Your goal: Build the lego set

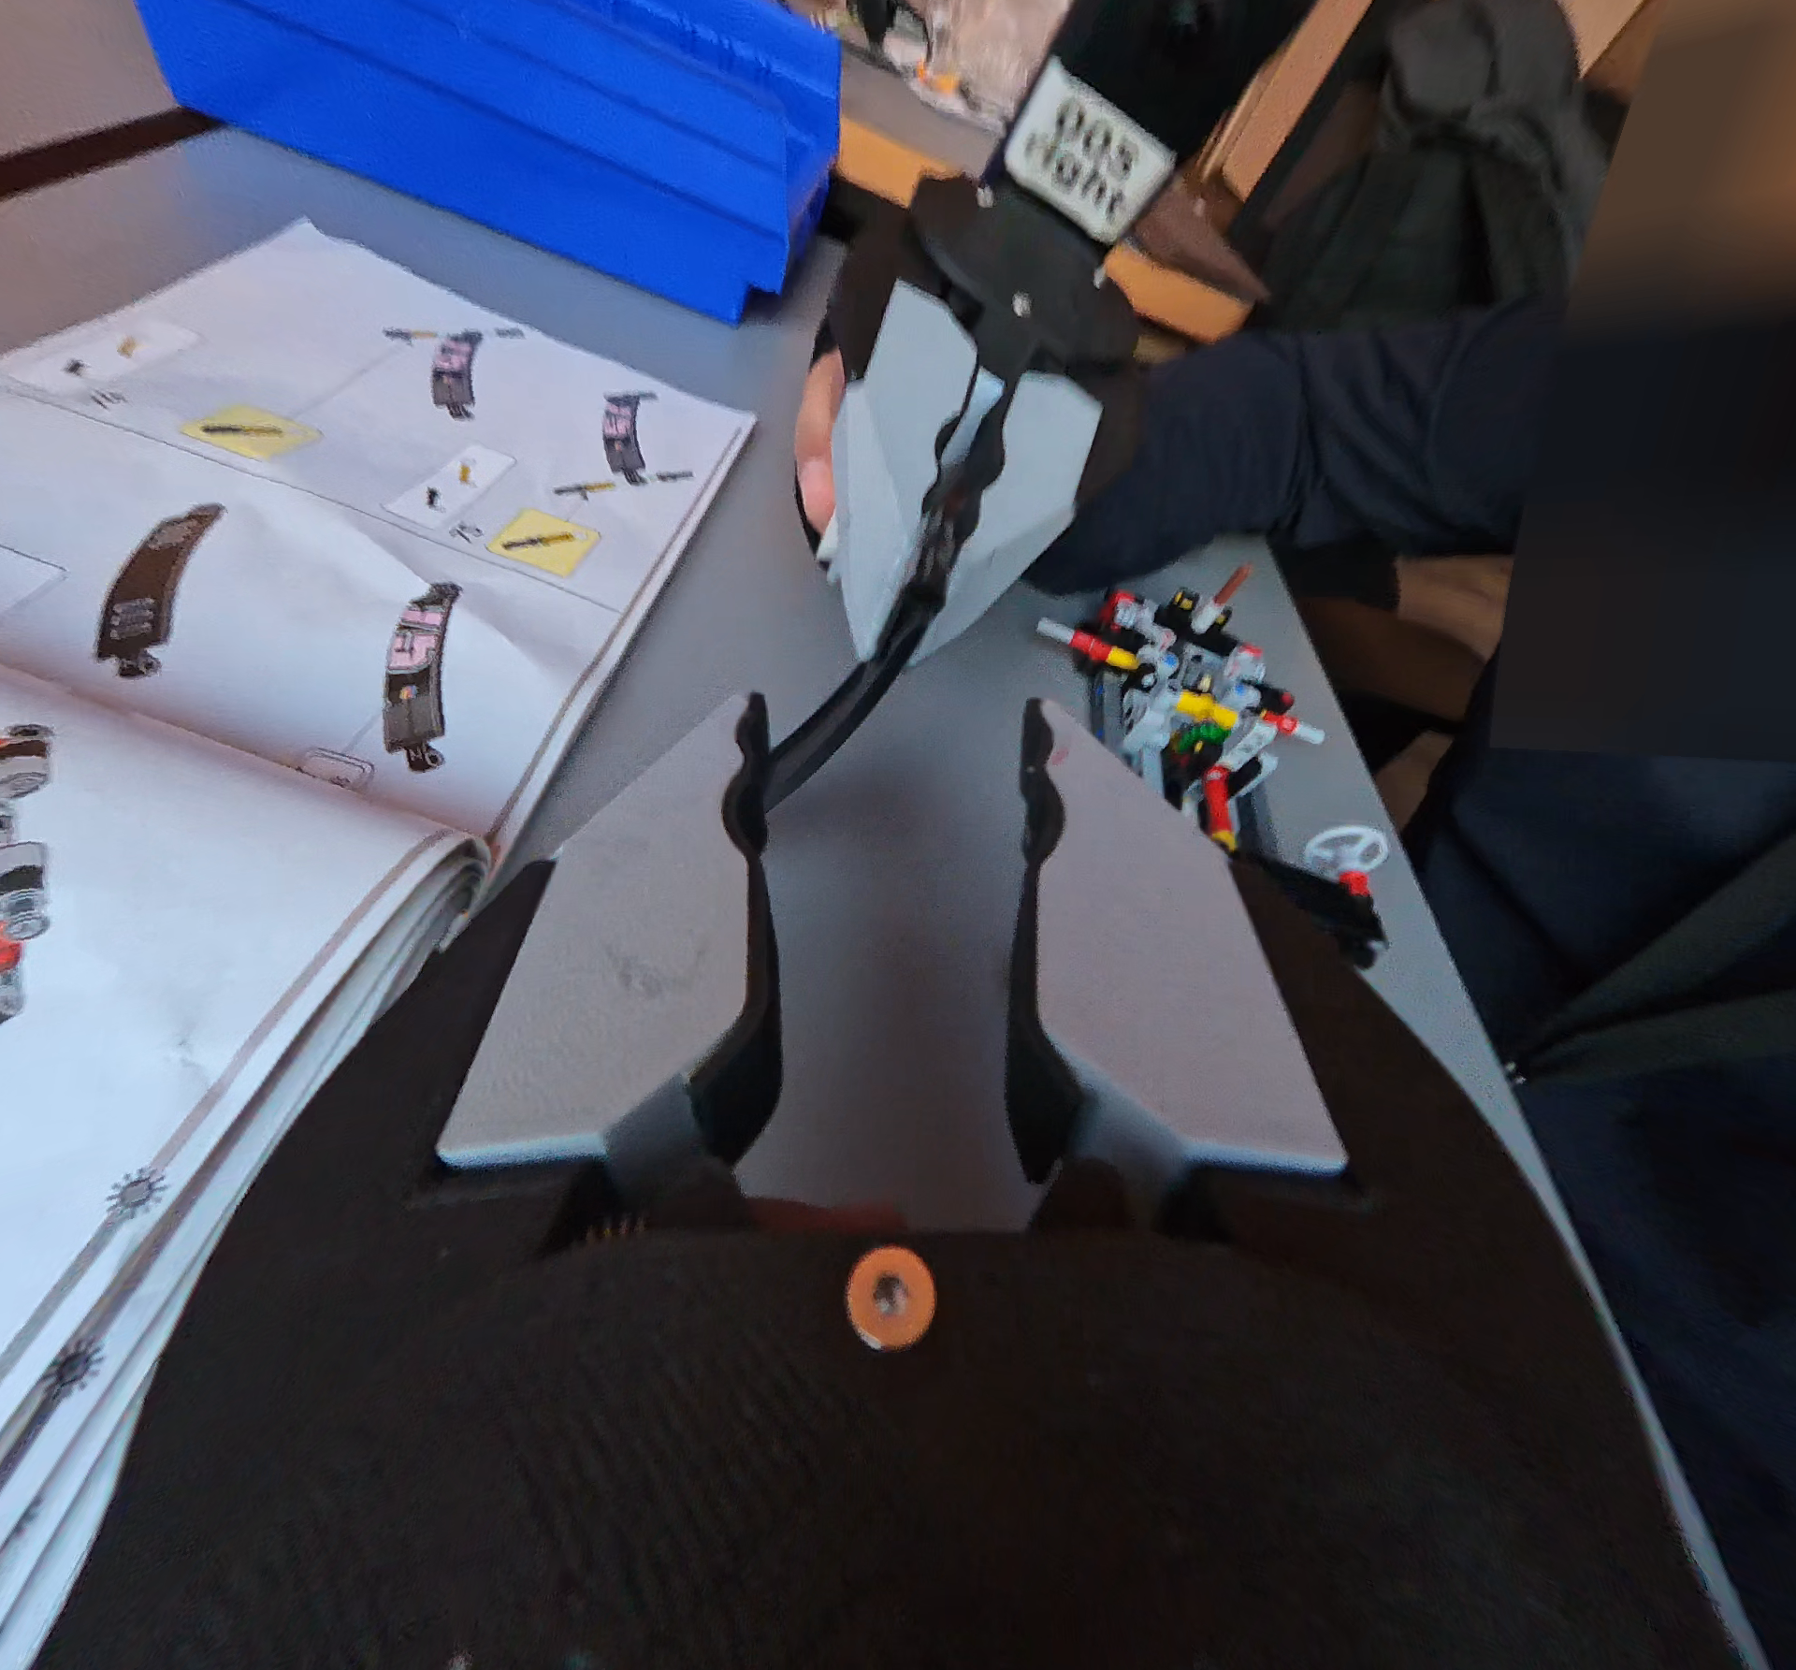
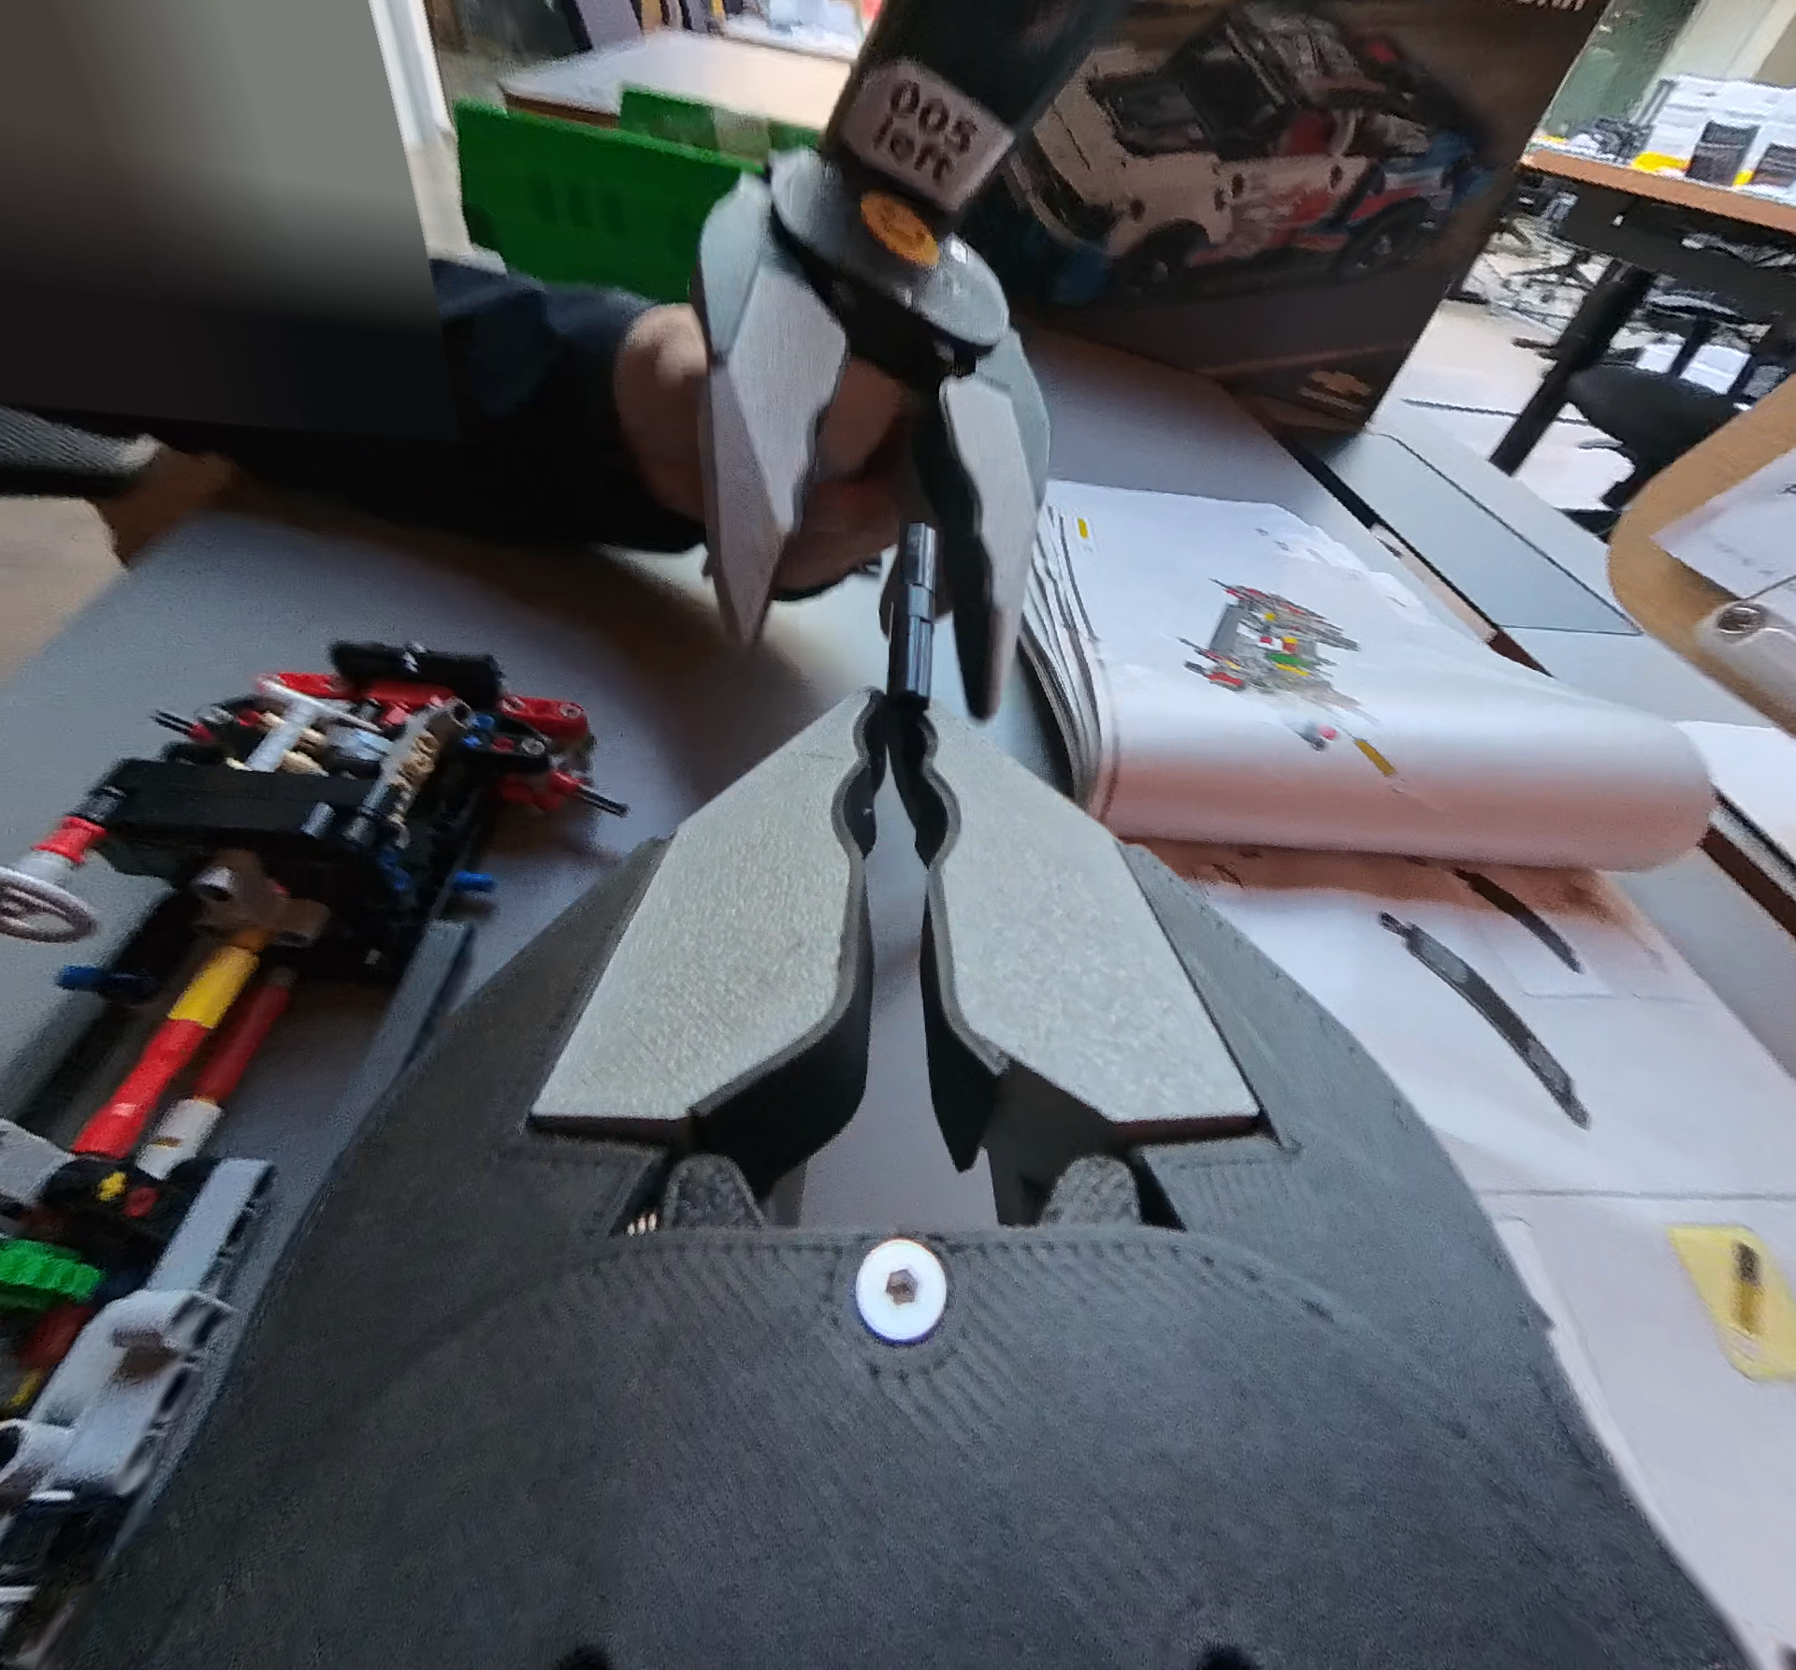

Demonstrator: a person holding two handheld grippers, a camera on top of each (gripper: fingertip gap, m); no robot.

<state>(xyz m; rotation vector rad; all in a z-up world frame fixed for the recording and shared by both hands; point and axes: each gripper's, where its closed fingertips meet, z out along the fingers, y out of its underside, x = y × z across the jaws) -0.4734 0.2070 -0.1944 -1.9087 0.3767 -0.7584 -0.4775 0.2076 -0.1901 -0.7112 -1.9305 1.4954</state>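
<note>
My right gripper (image 2: 899, 729) is shut on the end of a slim black curved brick piece (image 2: 914, 612), which sticks out forward from its tips. In the left wrist view the right gripper (image 1: 909, 632) comes in from above and the black piece (image 1: 836, 719) arcs down from it to my left gripper (image 1: 894, 719). My left gripper is open. The piece's free end lies close beside one of its fingers (image 1: 748, 778); the other finger stands well apart. The right wrist view shows the left gripper (image 2: 863, 666) open around the piece, with a hand behind it.
An open instruction booklet (image 1: 292, 651) lies on the grey table (image 1: 680, 632). A blue bin (image 1: 486, 68) stands behind it. A partly built brick chassis (image 1: 1205, 710) lies near the table edge, and shows in the right wrist view (image 2: 292, 797). A car-picture box (image 2: 1263, 165) and green bin (image 2: 583, 194) stand farther back. Left and right tips are no more than a few centimetres apart.
</note>
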